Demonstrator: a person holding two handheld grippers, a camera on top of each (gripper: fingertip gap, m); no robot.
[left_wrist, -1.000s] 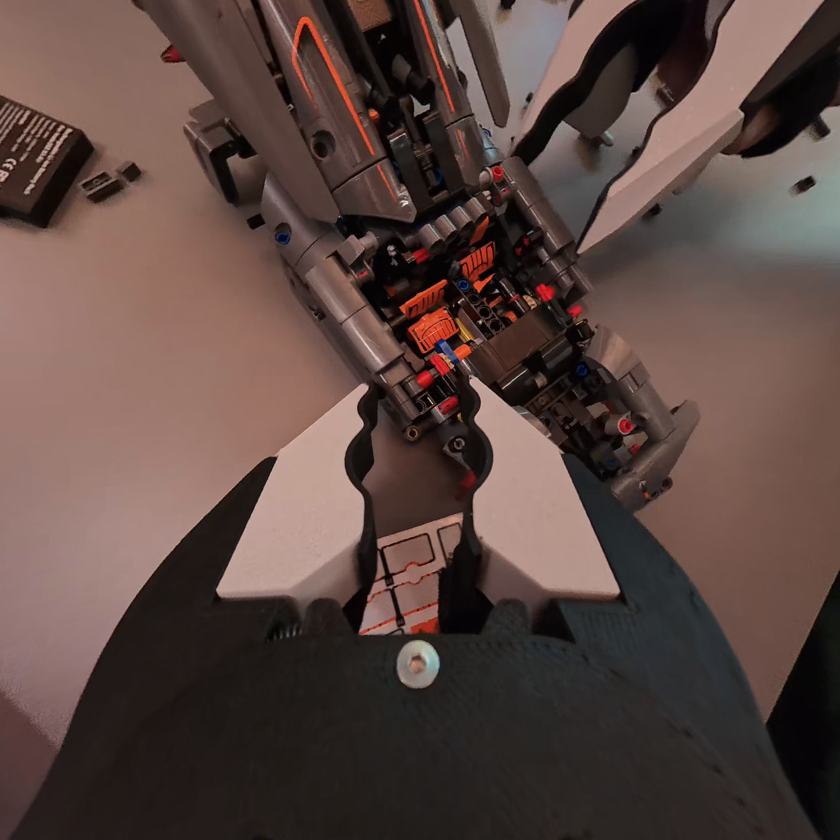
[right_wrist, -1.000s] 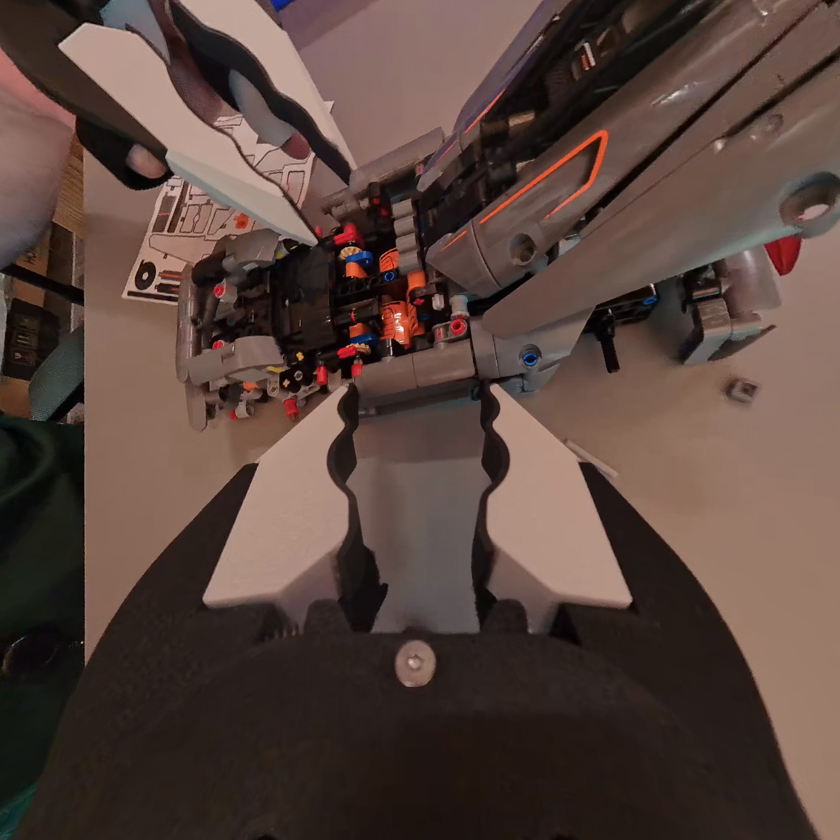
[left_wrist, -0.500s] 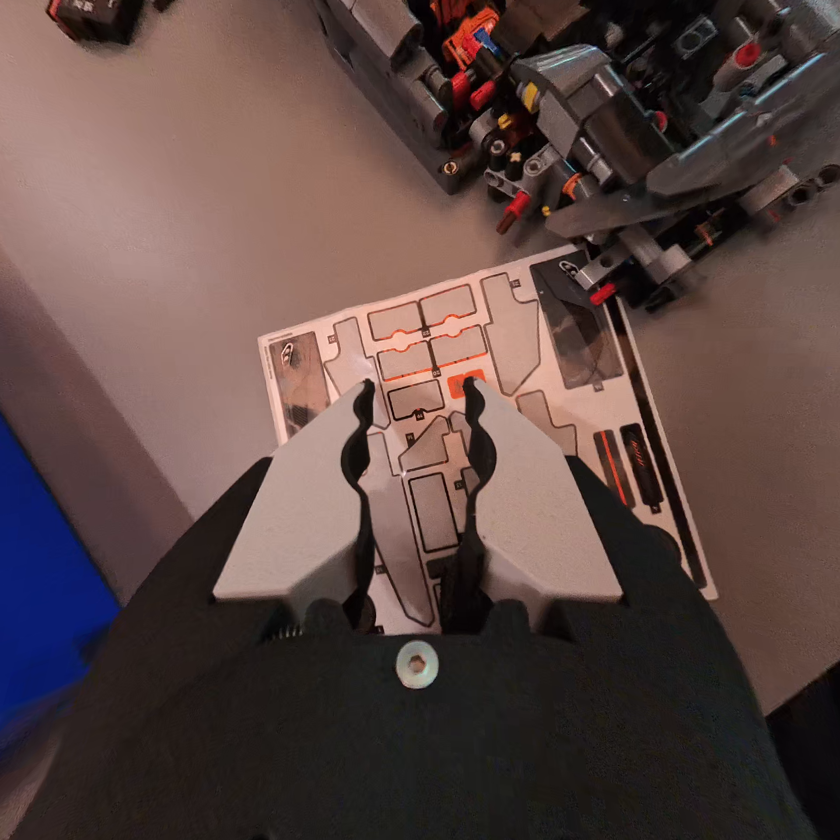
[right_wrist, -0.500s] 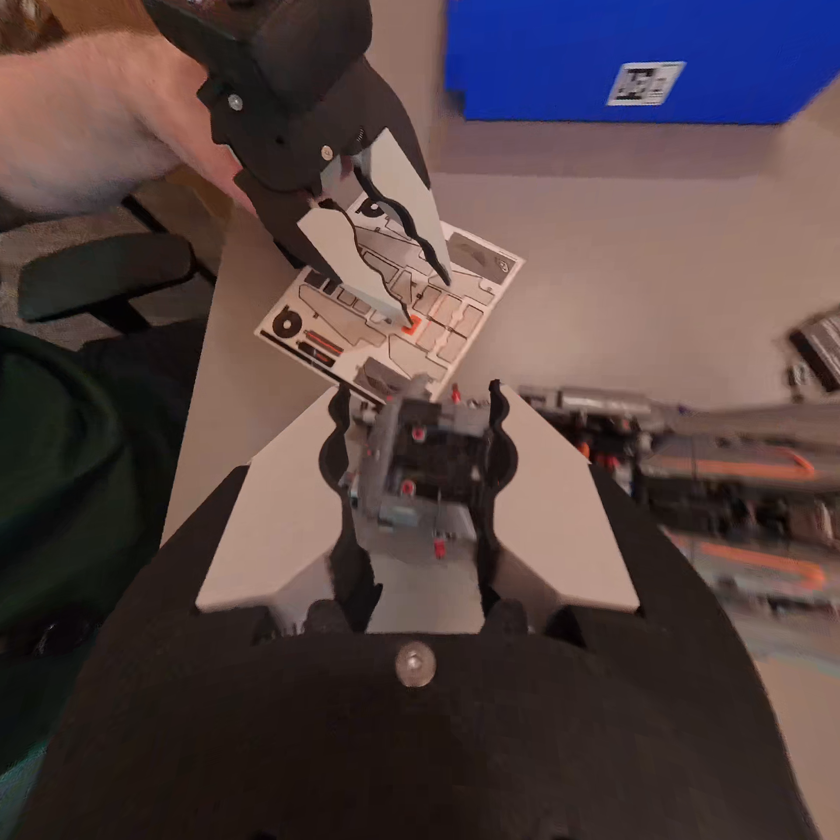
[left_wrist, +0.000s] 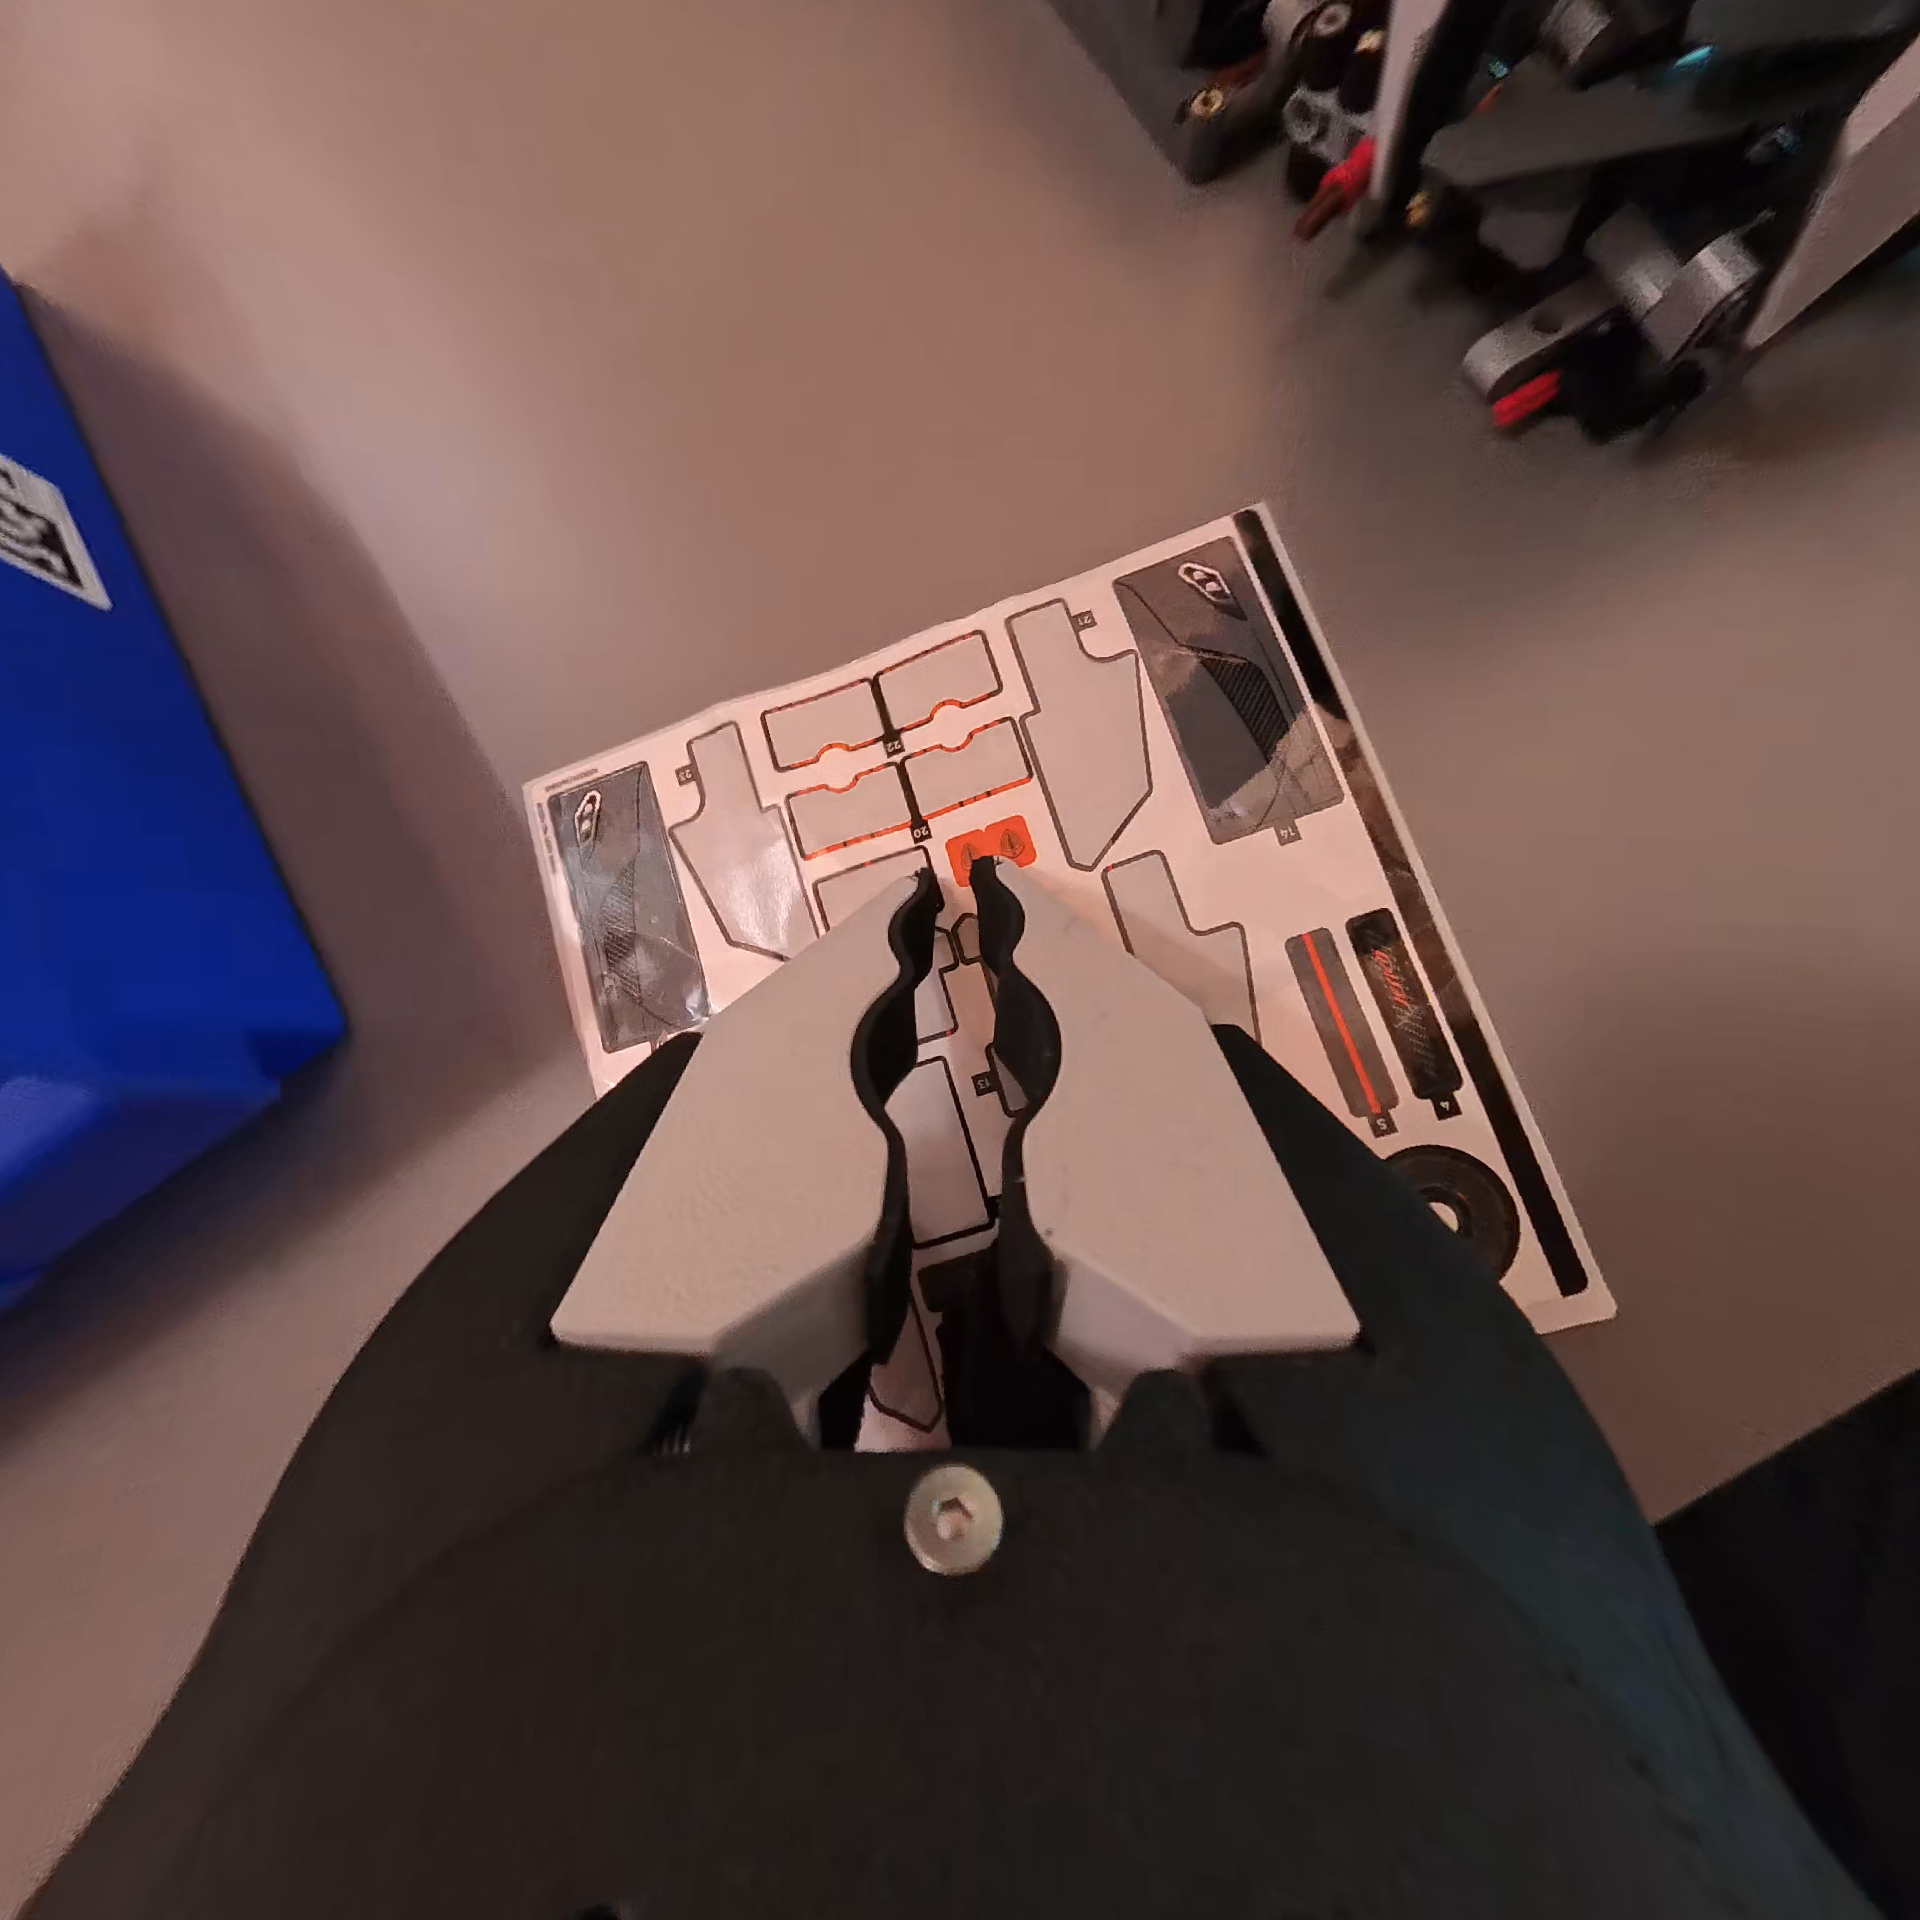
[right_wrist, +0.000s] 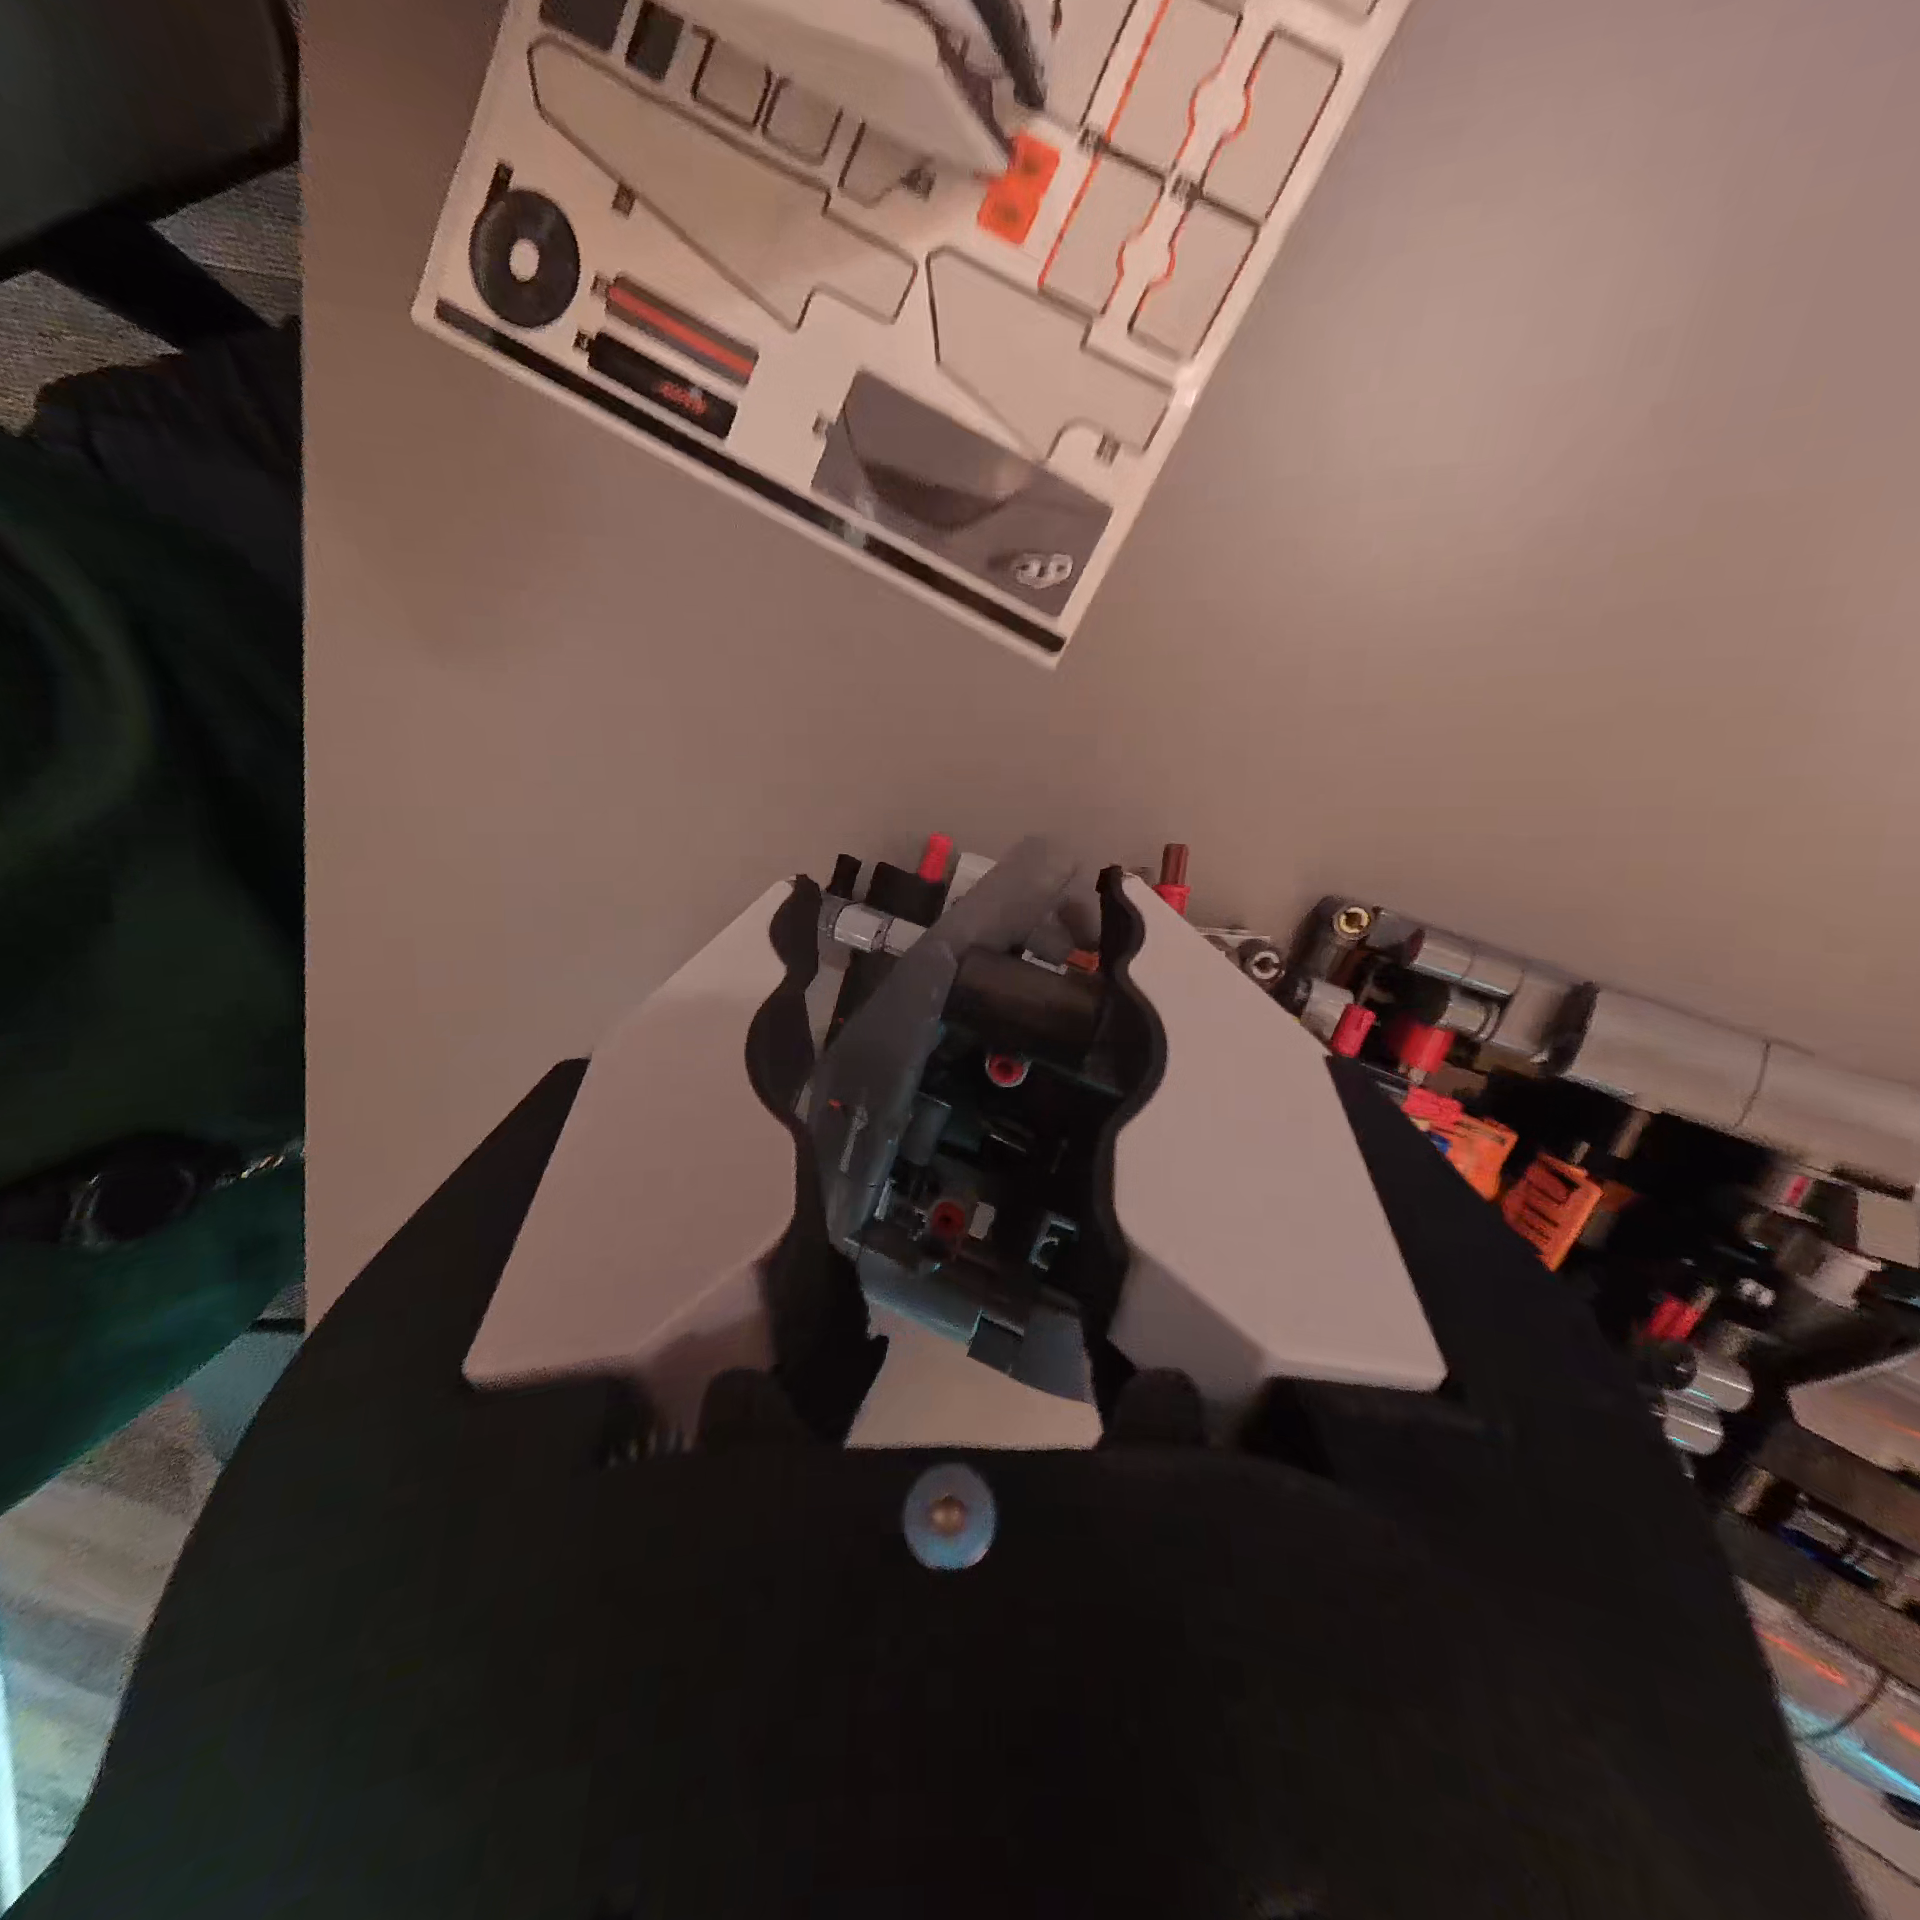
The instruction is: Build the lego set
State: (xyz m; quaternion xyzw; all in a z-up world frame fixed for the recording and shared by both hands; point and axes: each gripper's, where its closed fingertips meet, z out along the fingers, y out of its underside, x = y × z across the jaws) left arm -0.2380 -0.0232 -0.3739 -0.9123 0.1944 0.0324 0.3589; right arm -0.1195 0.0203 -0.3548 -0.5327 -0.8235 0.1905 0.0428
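1. Left wrist view: the left claw [left_wrist: 954, 883] hangs over the sticker sheet [left_wrist: 1081, 727] on the desk [left_wrist: 727, 312], tips nearly together just below a small orange sticker [left_wrist: 992, 837], gripping nothing. A blue box [left_wrist: 114, 831] sits left; the lego model [left_wrist: 1558, 156] far upper right.
2. Right wrist view: the right claw [right_wrist: 951, 899] is spread apart over the model's end [right_wrist: 966, 1101], sheet ahead.

Grey lego model [right_wrist: 1558, 1122] (orange accents), tabletop

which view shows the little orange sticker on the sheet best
The left wrist view: the orange sticker sits sharp, just beyond the left gripper tips. The right wrist view shows it blurred, near the top edge.
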